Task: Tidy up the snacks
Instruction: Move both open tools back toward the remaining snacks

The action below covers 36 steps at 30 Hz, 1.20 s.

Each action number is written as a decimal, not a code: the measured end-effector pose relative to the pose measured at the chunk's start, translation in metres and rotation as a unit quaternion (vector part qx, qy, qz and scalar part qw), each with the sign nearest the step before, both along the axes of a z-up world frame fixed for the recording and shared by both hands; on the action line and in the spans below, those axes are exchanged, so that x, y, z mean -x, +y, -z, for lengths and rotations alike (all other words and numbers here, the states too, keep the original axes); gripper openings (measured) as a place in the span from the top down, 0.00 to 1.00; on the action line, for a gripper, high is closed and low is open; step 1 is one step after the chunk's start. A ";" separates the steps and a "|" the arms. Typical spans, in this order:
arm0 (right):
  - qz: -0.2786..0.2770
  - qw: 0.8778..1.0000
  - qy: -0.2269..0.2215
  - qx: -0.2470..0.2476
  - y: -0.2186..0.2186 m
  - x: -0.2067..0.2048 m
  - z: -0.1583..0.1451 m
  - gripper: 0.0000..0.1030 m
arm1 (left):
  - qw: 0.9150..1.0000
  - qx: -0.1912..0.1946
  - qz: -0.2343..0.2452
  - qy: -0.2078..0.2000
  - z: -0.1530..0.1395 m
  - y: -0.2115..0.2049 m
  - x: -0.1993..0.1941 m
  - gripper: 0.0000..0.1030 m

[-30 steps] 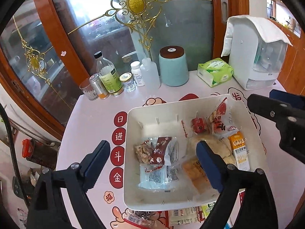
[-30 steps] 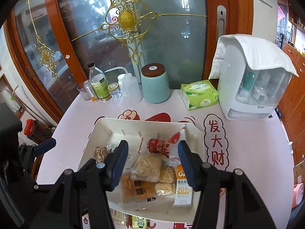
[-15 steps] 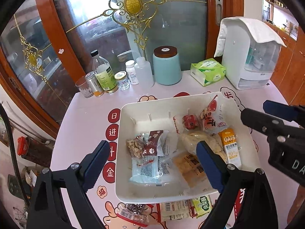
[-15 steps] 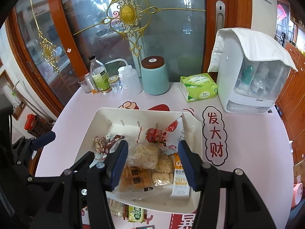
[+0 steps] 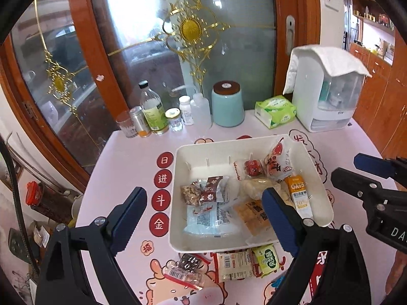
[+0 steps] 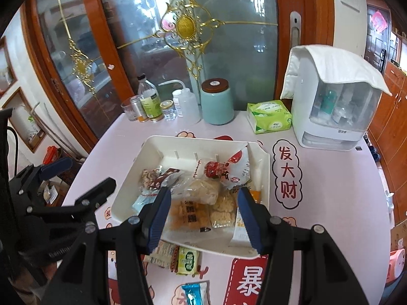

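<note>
Snacks lay heaped in a white rectangular tray [image 5: 319, 178] on the bench [image 6: 338, 193]: a nut bar beside a dark red packet [image 5: 212, 185], a pale blue packet [image 5: 211, 217] under them, a small red sweet [image 5: 253, 166], a red-and-white pouch [image 5: 276, 161], an orange oat bar [image 5: 300, 194] against the right wall, and pale cracker packs [image 6: 223, 208] in the middle. Three packets lay on the bench just in front of the tray: a clear one with a barcode [image 5: 184, 270], a cream one [image 5: 232, 265] and a green one [image 5: 265, 259]; a blue wrapper [image 6: 194, 293] lay nearer still.

Compared with a second earlier, both cameras sat farther back and higher, so the tray looked smaller and these loose packets showed more fully. The tray's contents had not shifted.

Left gripper [image 5: 204, 223] was spread wide and held nothing; right gripper [image 6: 203, 218] stood half spread over the tray's near side, also holding nothing.

At the back stood one teal jar [image 5: 227, 104], one green tissue pack [image 5: 276, 111], one white cabinet [image 5: 330, 94] draped with a cloth, and a row of about seven small bottles, jars and cups [image 5: 162, 117].
</note>
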State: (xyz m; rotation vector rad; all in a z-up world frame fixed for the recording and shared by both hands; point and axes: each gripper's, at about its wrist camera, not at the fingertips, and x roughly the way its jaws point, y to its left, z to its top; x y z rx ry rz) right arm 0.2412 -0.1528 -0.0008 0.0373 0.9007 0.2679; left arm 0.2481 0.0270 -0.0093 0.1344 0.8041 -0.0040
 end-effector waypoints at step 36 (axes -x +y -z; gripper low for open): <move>-0.026 0.988 0.150 0.040 0.016 0.112 0.167 0.43 | 0.992 0.006 0.040 0.118 0.155 0.075 0.068 0.07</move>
